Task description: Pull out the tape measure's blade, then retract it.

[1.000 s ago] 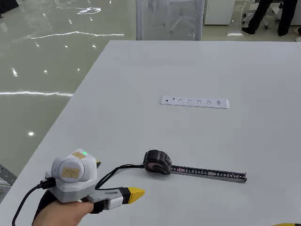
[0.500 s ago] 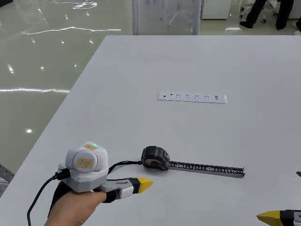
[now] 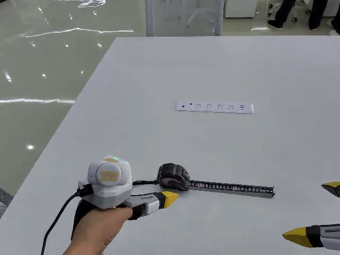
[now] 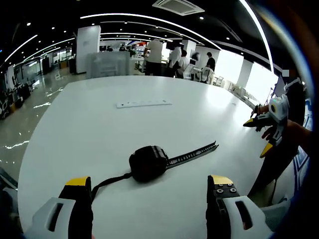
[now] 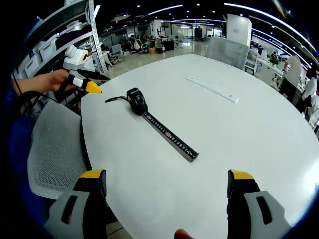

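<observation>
Head view: a hand (image 3: 98, 231) at the near left corner of the tabletop (image 3: 159, 79) holds the left gripper (image 3: 169, 198) level, with its yellow tips aimed right and just short of the one tape measure (image 3: 172, 176). The tape measure's case lies near the near edge, and its blade (image 3: 231, 188) lies pulled out flat to the right. The right gripper (image 3: 304, 211) enters at the near right edge with its two tips spread wide. One power strip (image 3: 214, 107) lies mid-table.

Left gripper view: the left gripper (image 4: 149, 181) has its jaws wide apart and holds nothing. The tape measure (image 4: 148, 163) sits just ahead between them, and its black strap (image 4: 109, 180) trails toward the left jaw. The blade (image 4: 192, 154) runs toward the right gripper (image 4: 261, 134), which is well apart.

Right gripper view: the right gripper (image 5: 167, 175) is likewise spread and holds nothing. The blade (image 5: 169, 134) tip points at it, and the tape measure (image 5: 135, 98) lies beyond. The left gripper (image 5: 94, 83) hovers at the tabletop's far left edge, above one mesh chair (image 5: 55, 144).
</observation>
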The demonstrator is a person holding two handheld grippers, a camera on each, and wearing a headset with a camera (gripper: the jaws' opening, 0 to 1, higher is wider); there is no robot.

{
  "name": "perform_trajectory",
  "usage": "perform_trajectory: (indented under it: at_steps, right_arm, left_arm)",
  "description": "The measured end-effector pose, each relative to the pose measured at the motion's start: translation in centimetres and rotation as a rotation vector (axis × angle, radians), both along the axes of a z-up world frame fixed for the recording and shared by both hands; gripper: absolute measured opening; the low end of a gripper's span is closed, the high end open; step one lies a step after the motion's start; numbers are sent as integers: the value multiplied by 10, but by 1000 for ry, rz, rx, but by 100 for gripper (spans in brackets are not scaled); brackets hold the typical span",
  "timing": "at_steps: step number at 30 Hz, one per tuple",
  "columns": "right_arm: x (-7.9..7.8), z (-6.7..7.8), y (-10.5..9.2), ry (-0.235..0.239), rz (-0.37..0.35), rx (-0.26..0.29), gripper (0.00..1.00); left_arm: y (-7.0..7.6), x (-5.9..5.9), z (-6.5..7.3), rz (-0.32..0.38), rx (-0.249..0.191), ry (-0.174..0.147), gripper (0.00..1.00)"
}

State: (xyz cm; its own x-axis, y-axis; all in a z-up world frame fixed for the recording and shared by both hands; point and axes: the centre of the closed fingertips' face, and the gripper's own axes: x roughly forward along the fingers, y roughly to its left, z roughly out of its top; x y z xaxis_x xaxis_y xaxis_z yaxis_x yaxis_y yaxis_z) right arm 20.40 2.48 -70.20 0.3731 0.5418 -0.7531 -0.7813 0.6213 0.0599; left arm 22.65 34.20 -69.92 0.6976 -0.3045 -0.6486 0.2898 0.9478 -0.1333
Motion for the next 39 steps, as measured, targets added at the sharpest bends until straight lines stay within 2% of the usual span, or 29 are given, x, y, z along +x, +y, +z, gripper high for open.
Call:
perform_trajectory:
  at_steps: [17, 28, 39]
  right_arm:
    - [21, -19, 8, 26, 80, -33, 96]
    - [35, -35, 6, 39, 139, -83, 93]
    - [45, -51, 5, 62, 213, -125, 91]
  left_arm:
    - [-7, 20, -16, 57, 13, 4, 92]
    - [-18, 30, -27, 67, 13, 7, 91]
    - [-21, 44, -38, 124, 11, 0, 91]
